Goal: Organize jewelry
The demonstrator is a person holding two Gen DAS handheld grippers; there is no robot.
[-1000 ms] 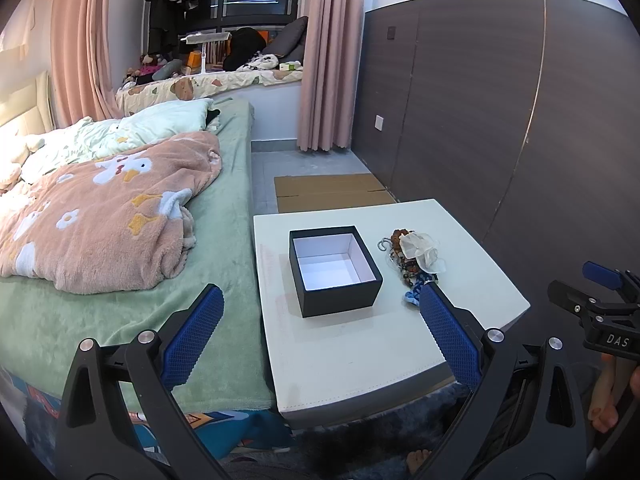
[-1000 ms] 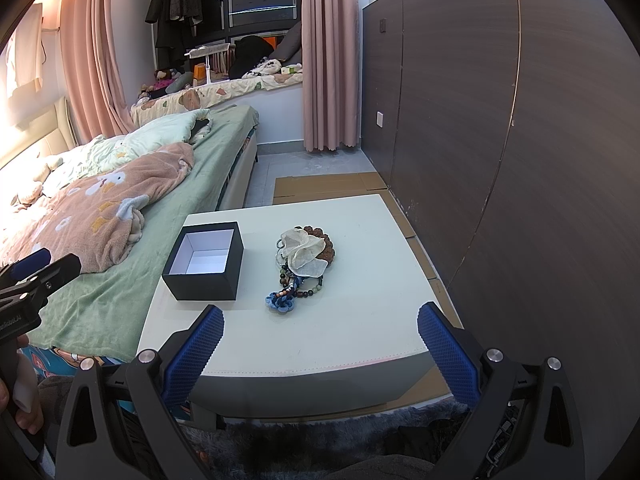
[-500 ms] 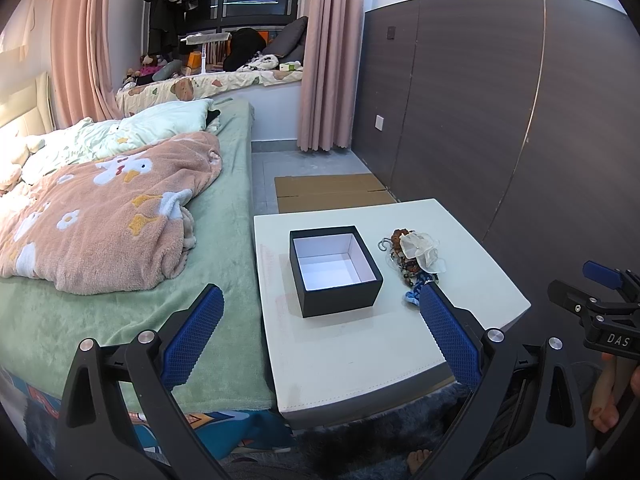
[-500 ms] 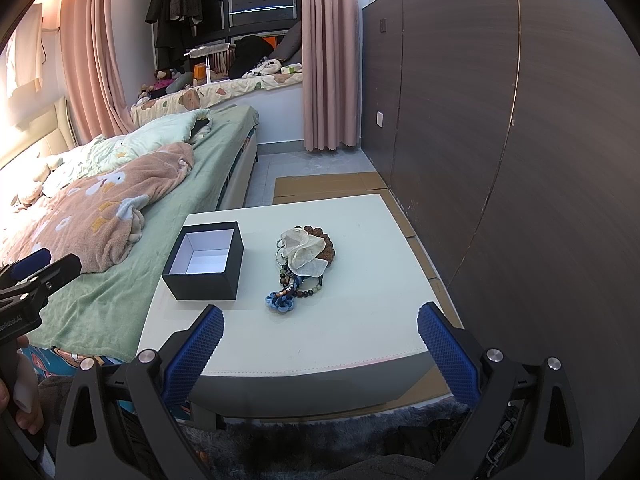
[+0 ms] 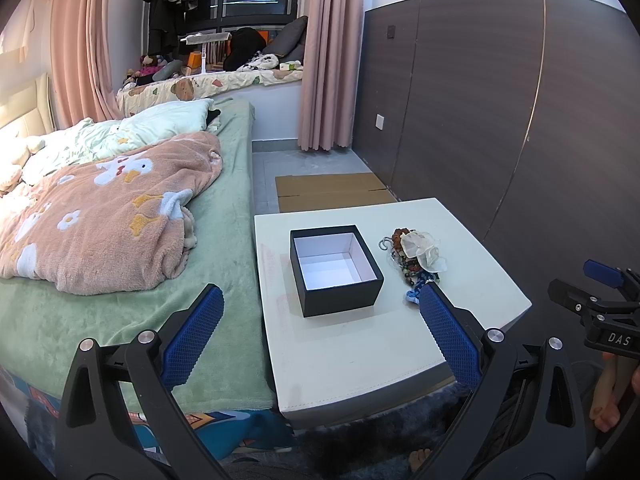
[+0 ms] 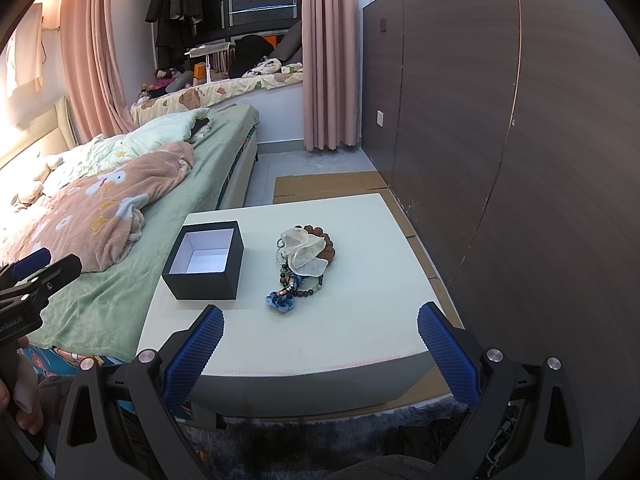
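Left wrist view: the left gripper (image 5: 320,332) is held low before the near edge of the white table (image 5: 360,360), its blue pads spread wide with nothing between them. A black box (image 5: 336,270) with a white inside is seen straight ahead of the claw, open and empty, and the heap of jewelry (image 5: 416,258) lies ahead and to the right, just beside the box but apart from it. The other claw is seen at the far right edge, held level with this one.

Right wrist view: the right gripper (image 6: 320,340) is likewise released, wide apart and empty, held short of the table edge and pointed slightly downward. The jewelry (image 6: 302,262) lies almost dead ahead, slightly left of centre; the box (image 6: 206,262) sits ahead to the left. A pale fabric flower (image 6: 302,250) rests on top of beads, with a blue knot (image 6: 280,302) nearest the claw.

No piece appears to have been moved yet. The step is probably best done by taking one piece at a time from the heap's near edge, since the strands look tangled and several may be dragged along together.
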